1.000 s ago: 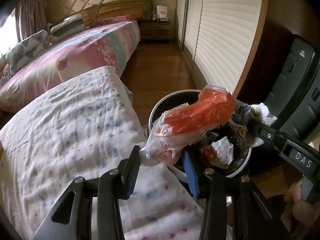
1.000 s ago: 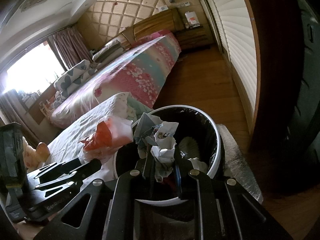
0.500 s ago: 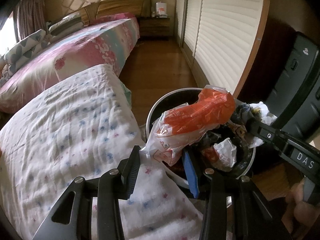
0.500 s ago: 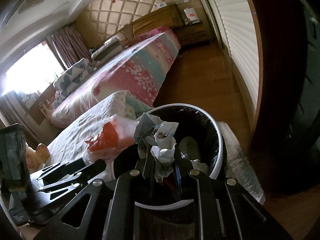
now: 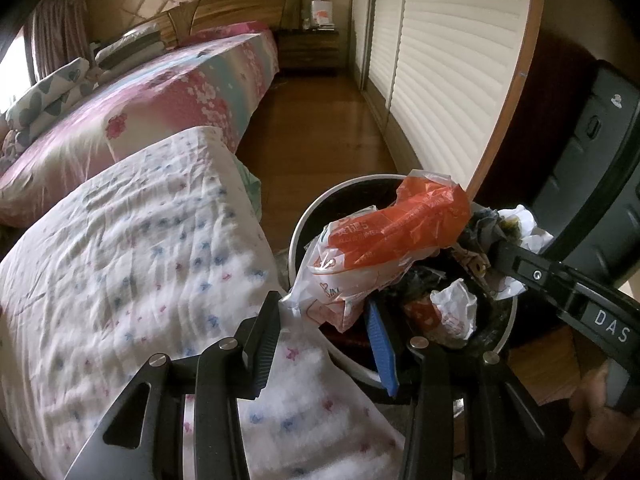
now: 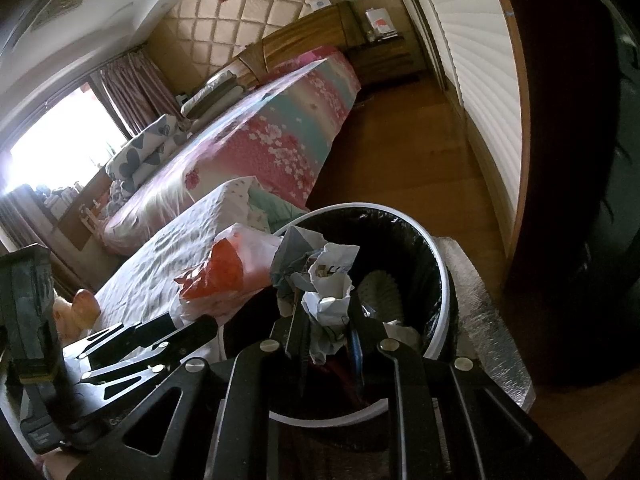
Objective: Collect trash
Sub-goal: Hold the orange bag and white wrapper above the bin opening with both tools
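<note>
A round white-rimmed trash bin point(image 5: 304, 220) with a black liner stands on the floor beside a bed; it also shows in the right wrist view point(image 6: 440, 264). My left gripper point(image 5: 324, 312) is shut on an orange and white plastic bag point(image 5: 392, 236), held over the bin's near rim. My right gripper point(image 6: 324, 320) is shut on a wad of crumpled grey and white paper point(image 6: 320, 276), held over the bin's opening. The paper wad also shows in the left wrist view point(image 5: 516, 220), with the right gripper's arm beside it. Crumpled trash point(image 5: 452, 312) lies inside the bin.
A white quilt with small prints point(image 5: 140, 260) covers the bed corner left of the bin. A pink floral bed point(image 5: 168, 92) lies behind. A wood floor point(image 5: 320, 128) runs along white slatted wardrobe doors point(image 5: 448, 80). A dark suitcase-like object point(image 5: 592, 152) stands at the right.
Both grippers keep their holds over the bin. The views have shifted only slightly; the bags sit a touch lower toward the bin.
</note>
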Demonstrator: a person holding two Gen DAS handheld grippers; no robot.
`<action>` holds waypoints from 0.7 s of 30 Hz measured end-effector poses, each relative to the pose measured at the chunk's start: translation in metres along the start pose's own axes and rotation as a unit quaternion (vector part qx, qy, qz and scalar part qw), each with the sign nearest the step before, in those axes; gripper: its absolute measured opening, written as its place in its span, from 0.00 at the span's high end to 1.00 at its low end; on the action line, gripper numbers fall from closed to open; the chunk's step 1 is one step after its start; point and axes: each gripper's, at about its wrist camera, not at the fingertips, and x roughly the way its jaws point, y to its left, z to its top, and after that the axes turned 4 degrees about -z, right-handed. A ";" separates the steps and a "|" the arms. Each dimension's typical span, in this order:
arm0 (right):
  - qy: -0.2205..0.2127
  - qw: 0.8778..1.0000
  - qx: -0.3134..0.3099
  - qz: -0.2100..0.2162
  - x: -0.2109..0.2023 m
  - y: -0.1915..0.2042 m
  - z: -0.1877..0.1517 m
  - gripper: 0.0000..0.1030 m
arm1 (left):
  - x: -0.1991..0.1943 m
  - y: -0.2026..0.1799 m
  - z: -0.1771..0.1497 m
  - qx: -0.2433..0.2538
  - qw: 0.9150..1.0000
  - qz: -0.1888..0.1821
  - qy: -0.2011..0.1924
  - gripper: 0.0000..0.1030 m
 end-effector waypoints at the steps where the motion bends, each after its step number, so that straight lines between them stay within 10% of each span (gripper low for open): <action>1: 0.000 1.000 0.000 0.000 0.000 0.000 0.000 0.84 | 0.000 0.000 0.000 0.000 1.000 0.000 0.000 0.60; 21: 0.000 1.000 0.001 0.000 0.000 0.000 0.001 0.83 | 0.003 0.000 0.002 0.001 1.000 -0.002 0.001 0.60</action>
